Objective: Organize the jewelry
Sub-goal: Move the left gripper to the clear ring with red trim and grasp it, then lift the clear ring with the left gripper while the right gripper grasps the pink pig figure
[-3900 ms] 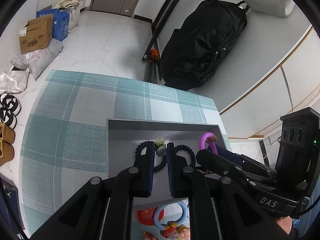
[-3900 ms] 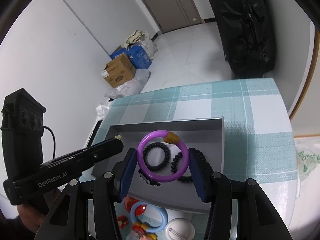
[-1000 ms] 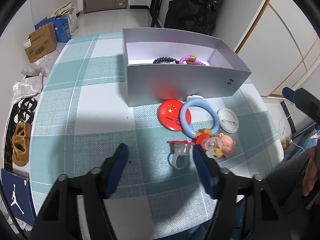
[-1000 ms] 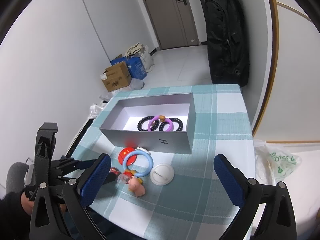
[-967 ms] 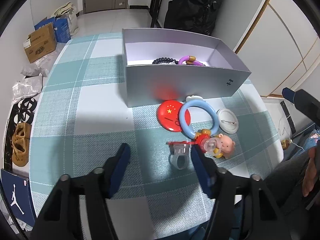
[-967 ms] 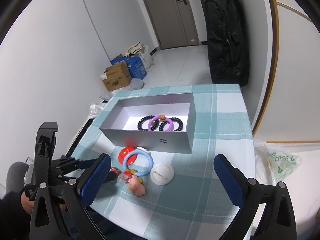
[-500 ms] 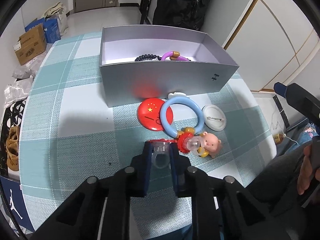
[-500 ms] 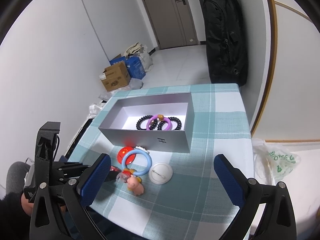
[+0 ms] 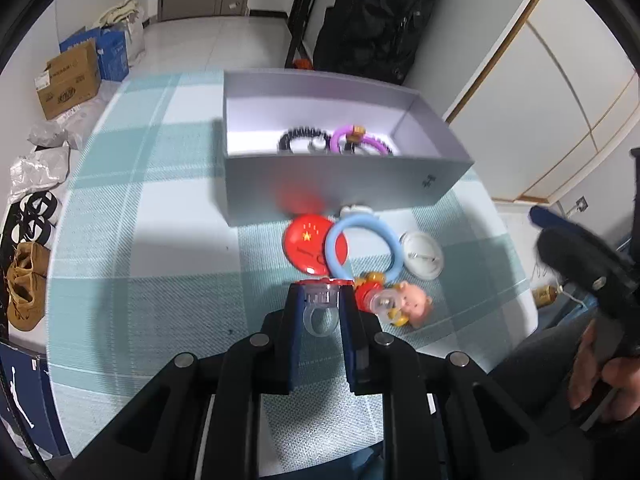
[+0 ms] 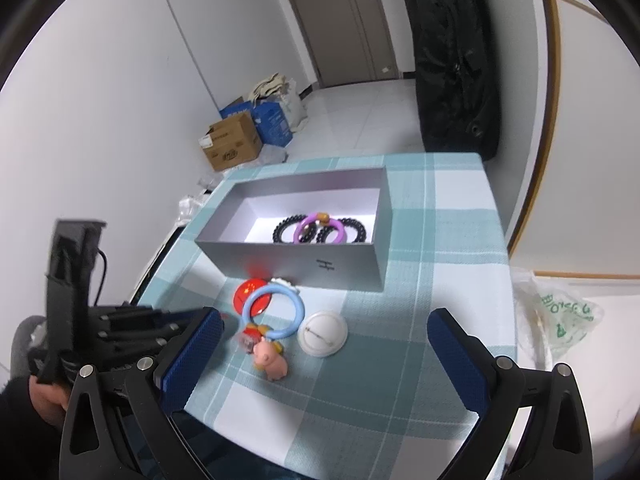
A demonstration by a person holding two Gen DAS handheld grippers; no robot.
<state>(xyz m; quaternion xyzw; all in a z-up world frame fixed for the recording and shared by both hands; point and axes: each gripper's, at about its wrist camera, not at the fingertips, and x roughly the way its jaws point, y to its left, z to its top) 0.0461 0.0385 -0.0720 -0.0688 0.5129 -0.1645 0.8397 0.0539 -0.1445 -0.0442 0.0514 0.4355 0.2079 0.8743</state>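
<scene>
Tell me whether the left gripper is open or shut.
Shut on the clear ring: the left gripper's fingers press both its sides, having just closed.

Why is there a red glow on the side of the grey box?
Left wrist view: the shiny grey box wall mirrors the red badge lying beside it. Right wrist view: the same red glow shows, and the left gripper looks smeared with blur.

3 rings (image 10: 319, 230) in box (image 10: 296, 264) on table (image 10: 452, 216)

Clear plastic ring (image 9: 319, 312), seemingly red-topped, upright, just before the grey box (image 9: 340, 184).
</scene>
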